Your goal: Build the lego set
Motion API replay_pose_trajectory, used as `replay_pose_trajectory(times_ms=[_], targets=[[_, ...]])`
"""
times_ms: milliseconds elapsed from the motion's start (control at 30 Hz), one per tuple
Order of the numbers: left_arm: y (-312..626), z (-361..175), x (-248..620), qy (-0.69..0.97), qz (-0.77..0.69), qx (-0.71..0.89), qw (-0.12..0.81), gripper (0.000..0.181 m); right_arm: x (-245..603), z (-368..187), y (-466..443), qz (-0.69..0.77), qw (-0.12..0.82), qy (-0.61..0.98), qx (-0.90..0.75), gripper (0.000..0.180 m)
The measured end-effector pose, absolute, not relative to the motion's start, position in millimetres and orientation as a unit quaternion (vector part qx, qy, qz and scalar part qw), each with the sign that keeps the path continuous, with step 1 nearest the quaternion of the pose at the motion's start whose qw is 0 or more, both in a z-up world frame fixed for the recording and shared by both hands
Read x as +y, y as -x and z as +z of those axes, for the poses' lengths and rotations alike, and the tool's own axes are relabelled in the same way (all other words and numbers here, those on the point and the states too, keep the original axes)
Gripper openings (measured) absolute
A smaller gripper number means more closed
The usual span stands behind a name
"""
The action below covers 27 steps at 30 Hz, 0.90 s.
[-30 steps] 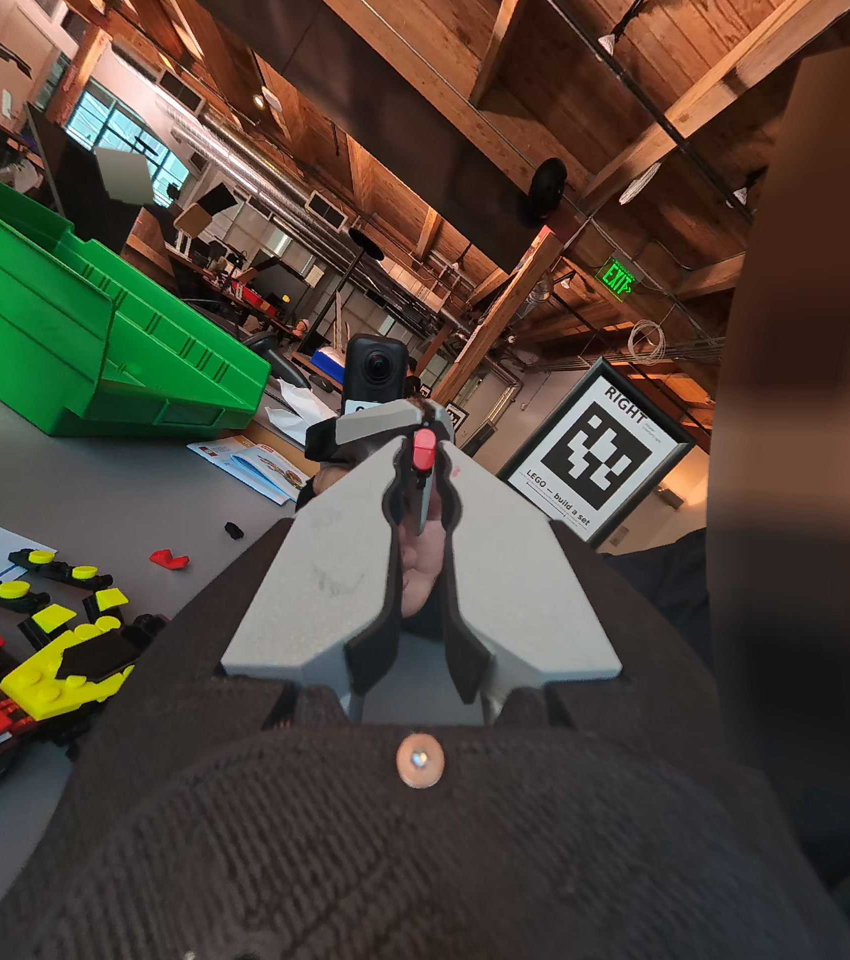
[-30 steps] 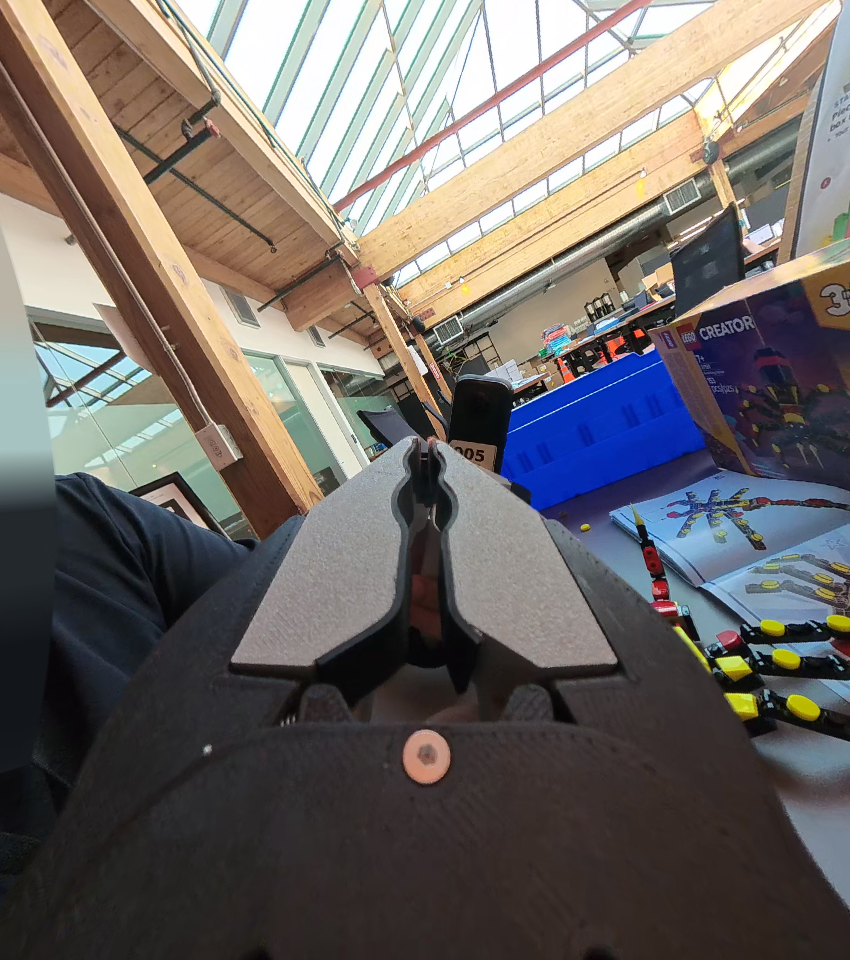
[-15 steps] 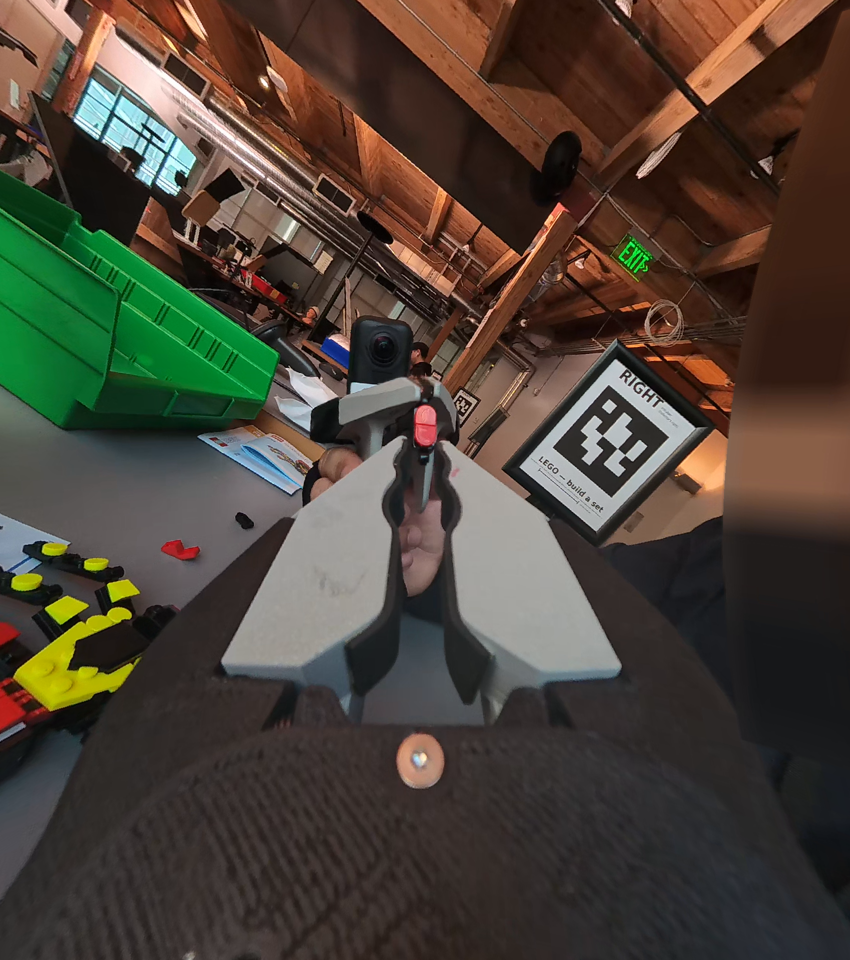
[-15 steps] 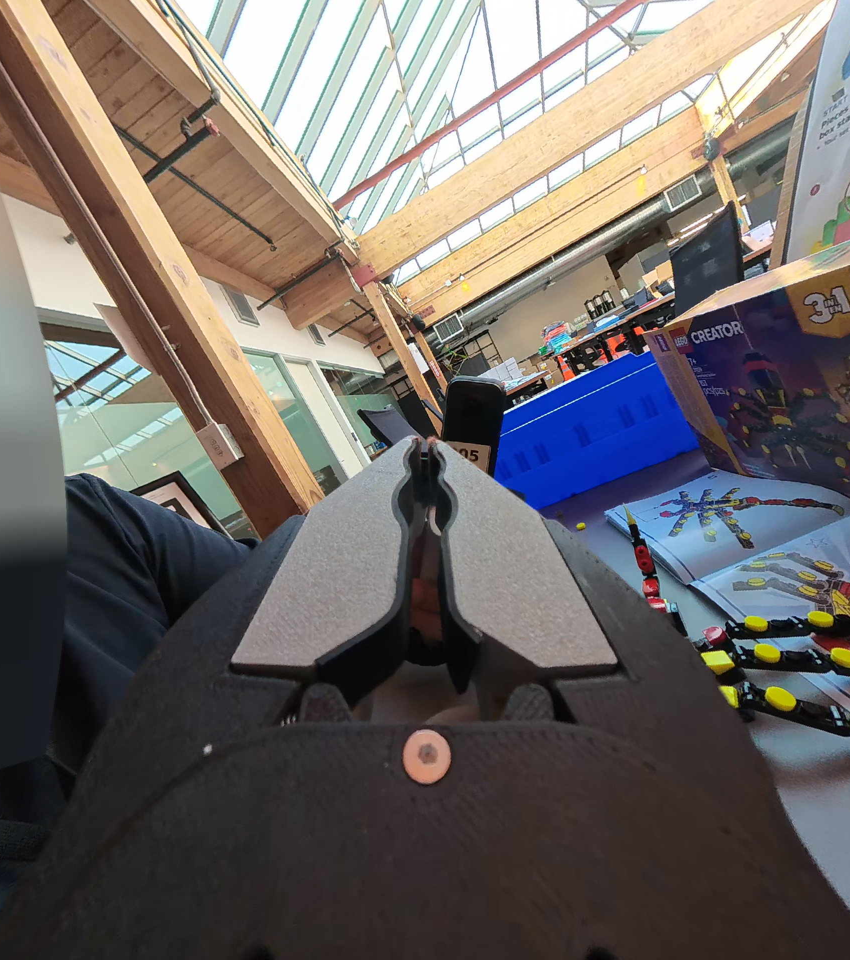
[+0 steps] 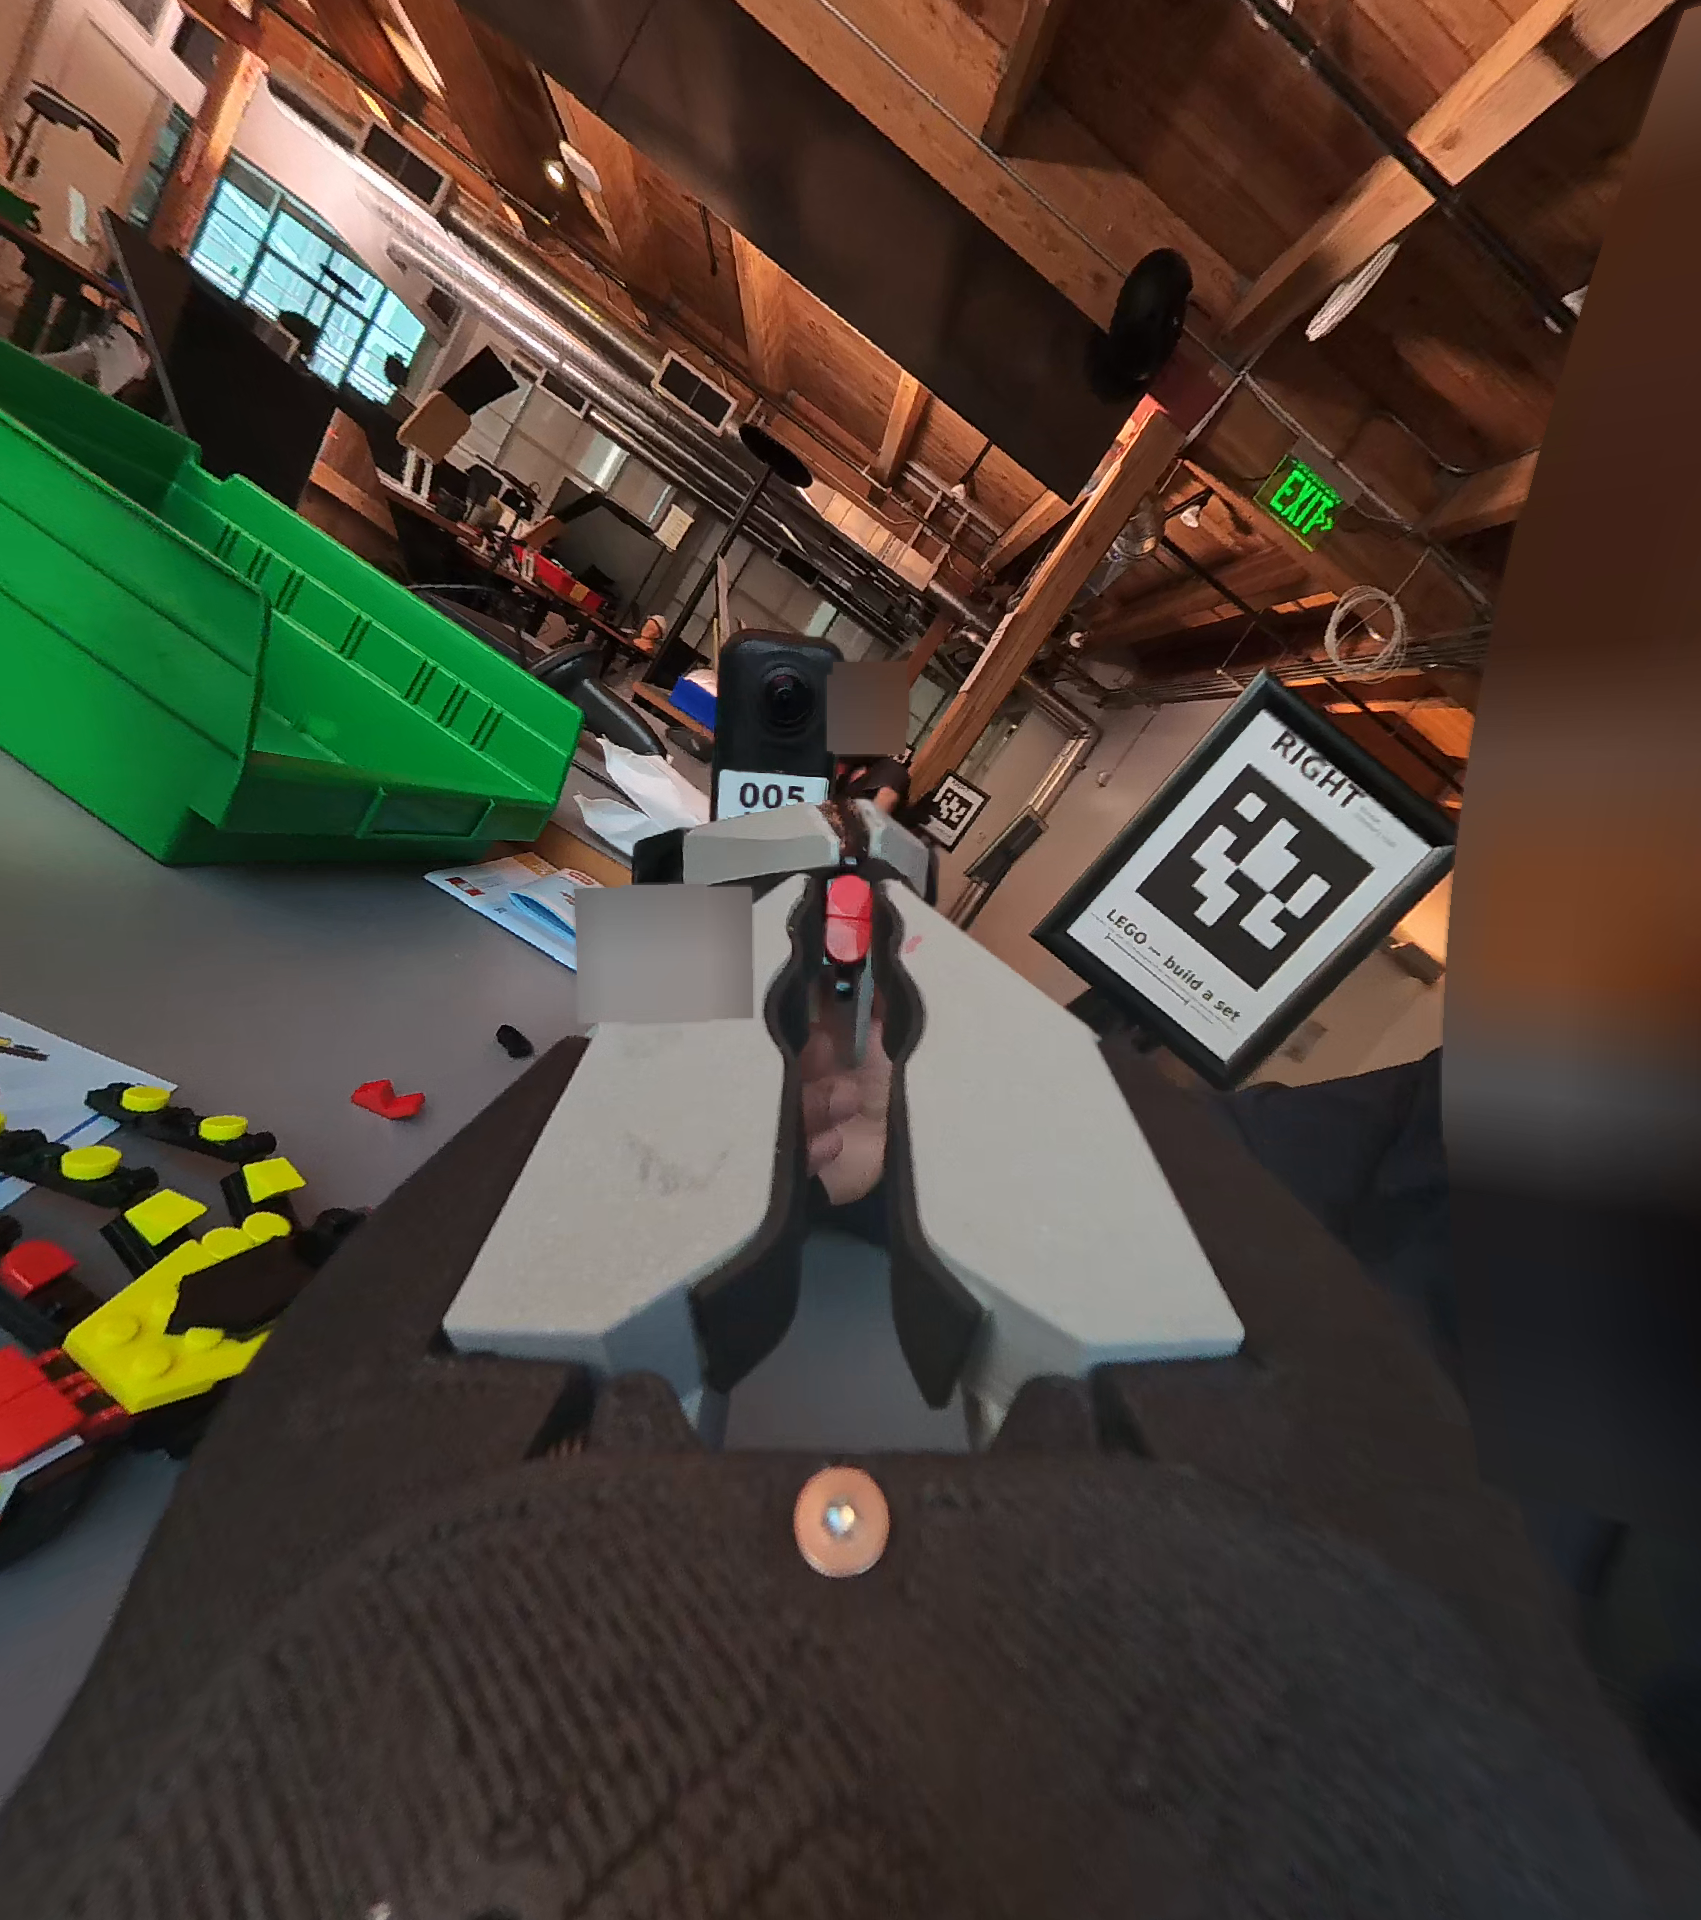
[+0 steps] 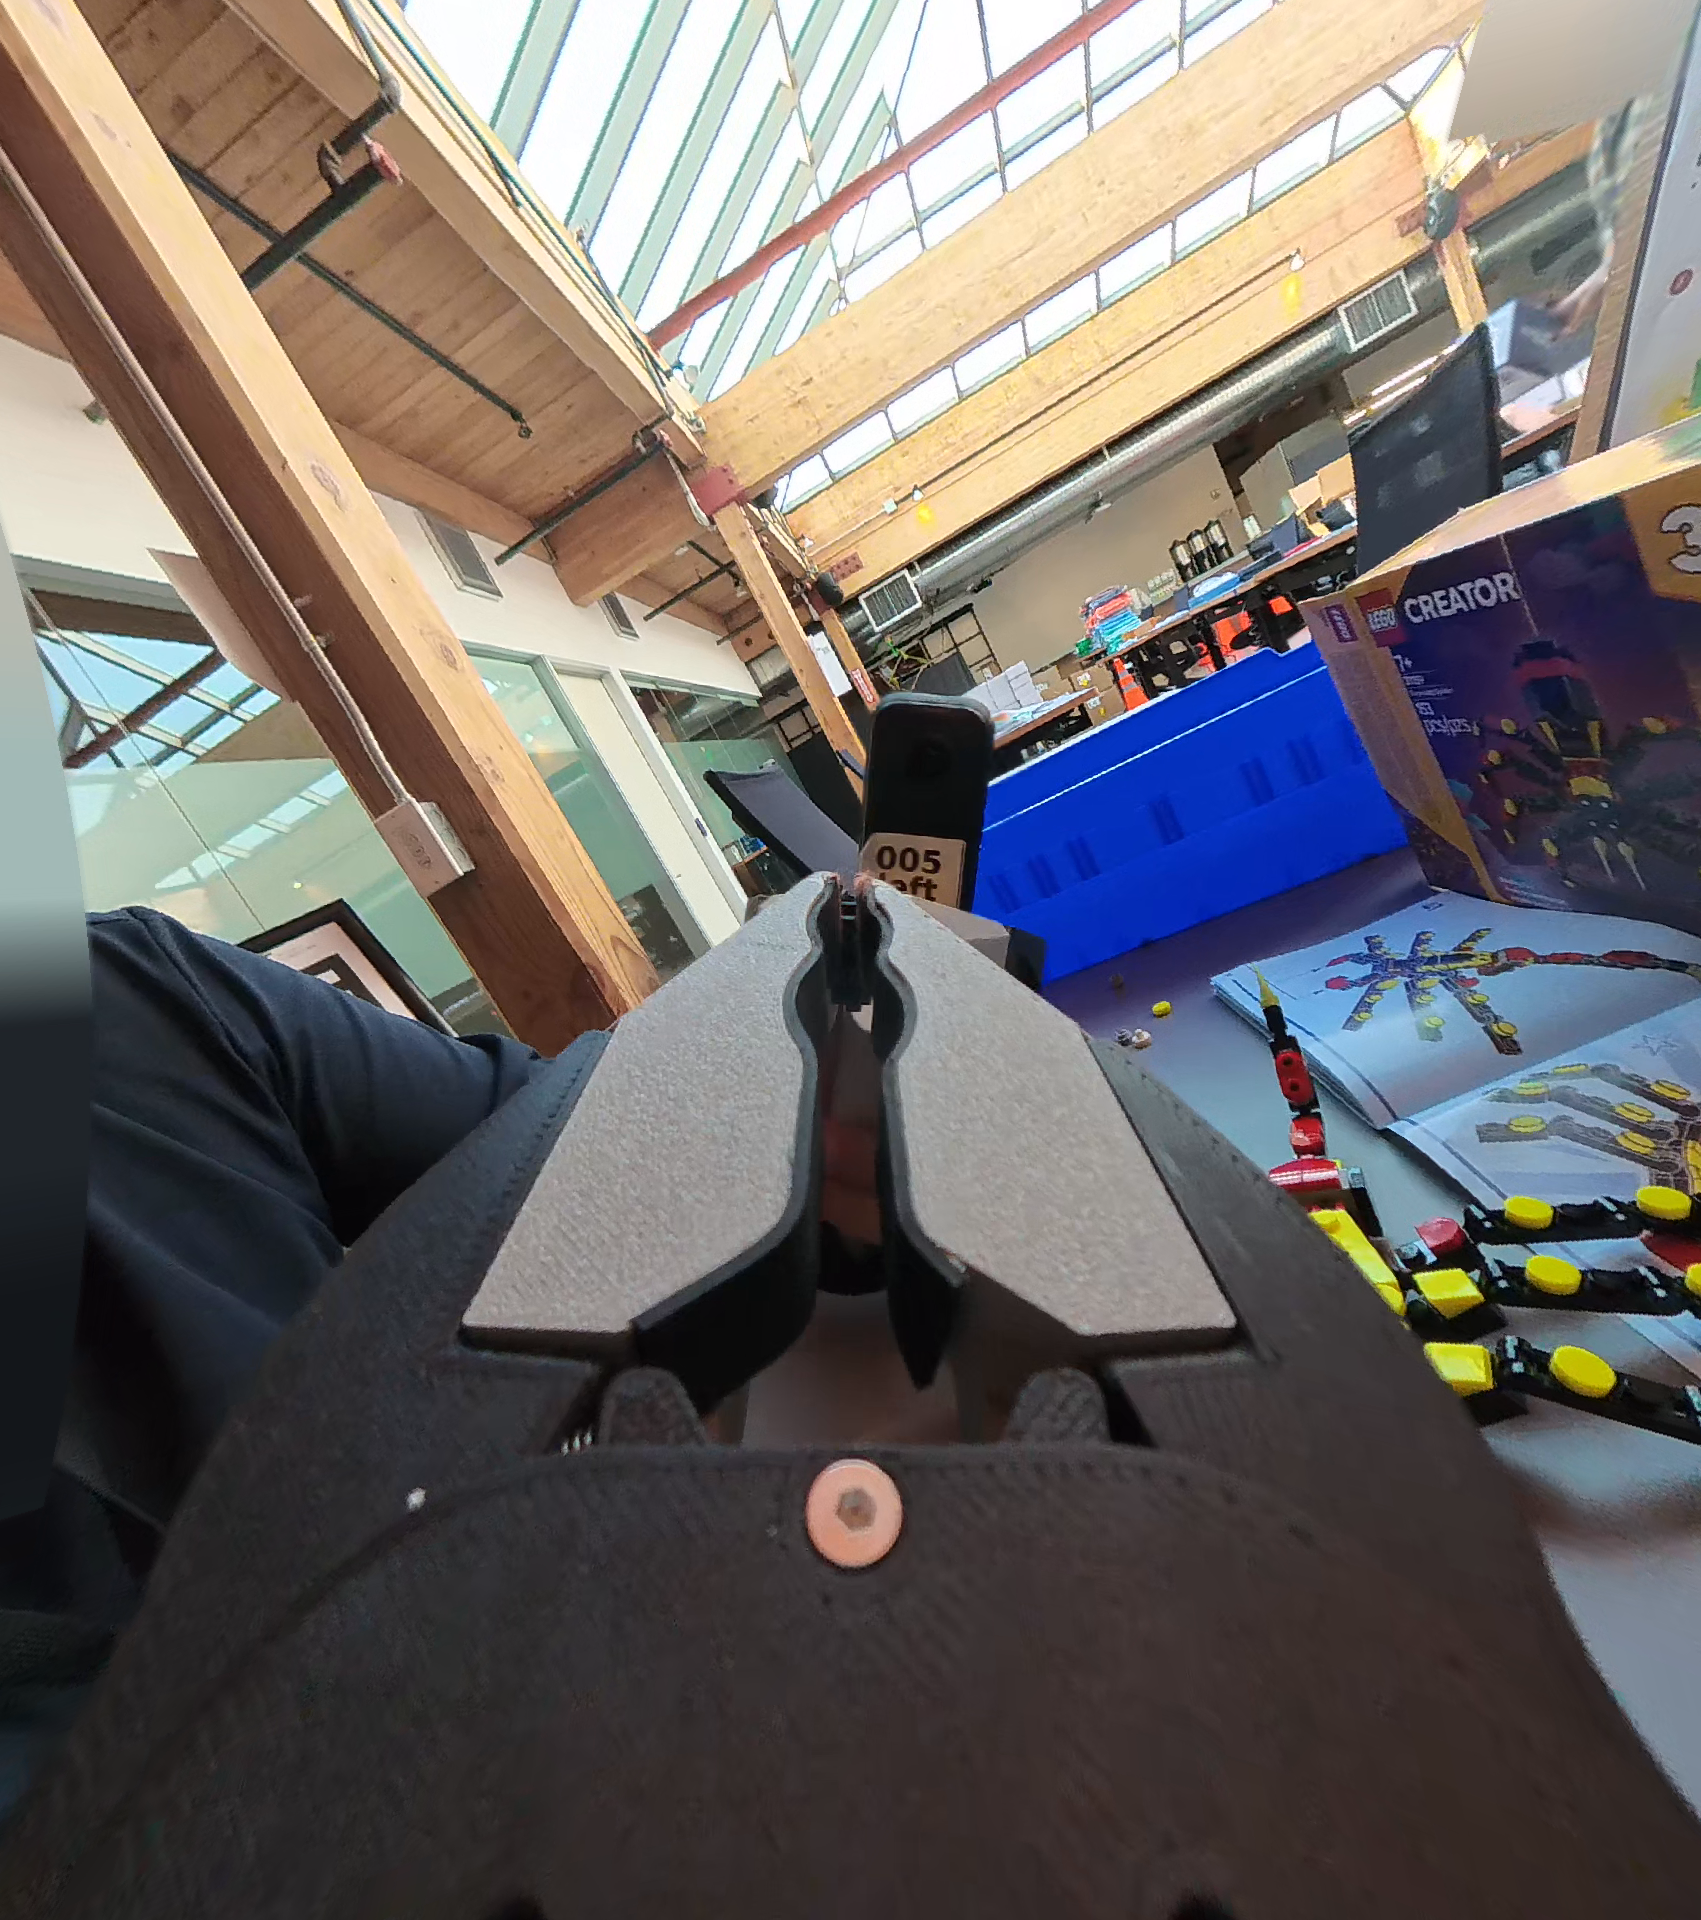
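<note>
While both tongs face tip to tip, left tongs pinch upright red piece; right tongs clamp black piece.

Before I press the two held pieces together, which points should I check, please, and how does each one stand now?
1. Left gripper shut on the red piece: ok.
2. Right gripper shut on the thin black piece: ok.
3. Both grippers tip to tip, raised above the table: ok.
4. The two pieces lined up for joining: cannot tell, the fingers hide the joint.
5. Spider model lying on the table, clear of both grippers: ok.
</note>
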State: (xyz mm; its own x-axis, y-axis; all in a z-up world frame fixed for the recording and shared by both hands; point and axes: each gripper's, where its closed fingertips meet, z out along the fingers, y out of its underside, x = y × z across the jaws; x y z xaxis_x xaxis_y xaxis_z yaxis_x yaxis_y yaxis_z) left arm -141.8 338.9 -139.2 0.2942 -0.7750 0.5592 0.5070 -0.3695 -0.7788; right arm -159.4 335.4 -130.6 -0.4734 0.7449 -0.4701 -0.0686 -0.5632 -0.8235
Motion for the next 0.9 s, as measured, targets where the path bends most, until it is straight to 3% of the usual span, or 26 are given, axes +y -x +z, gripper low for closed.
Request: replay_pose_trajectory(times_ms=[367, 900], targets=[[146.5, -129.7, 333.8, 0.575, -0.537, 0.122, 0.606, 0.005, 330.2, -122.5, 160.0, 0.735, 0.335, 0.430, -0.403, 0.000], [164.3, -115.1, 331.6, 0.537, -0.555, 0.071, 0.631, 0.004, 331.8, -129.0, 162.2, 0.780, 0.287, 0.437, -0.345, 0.000]])
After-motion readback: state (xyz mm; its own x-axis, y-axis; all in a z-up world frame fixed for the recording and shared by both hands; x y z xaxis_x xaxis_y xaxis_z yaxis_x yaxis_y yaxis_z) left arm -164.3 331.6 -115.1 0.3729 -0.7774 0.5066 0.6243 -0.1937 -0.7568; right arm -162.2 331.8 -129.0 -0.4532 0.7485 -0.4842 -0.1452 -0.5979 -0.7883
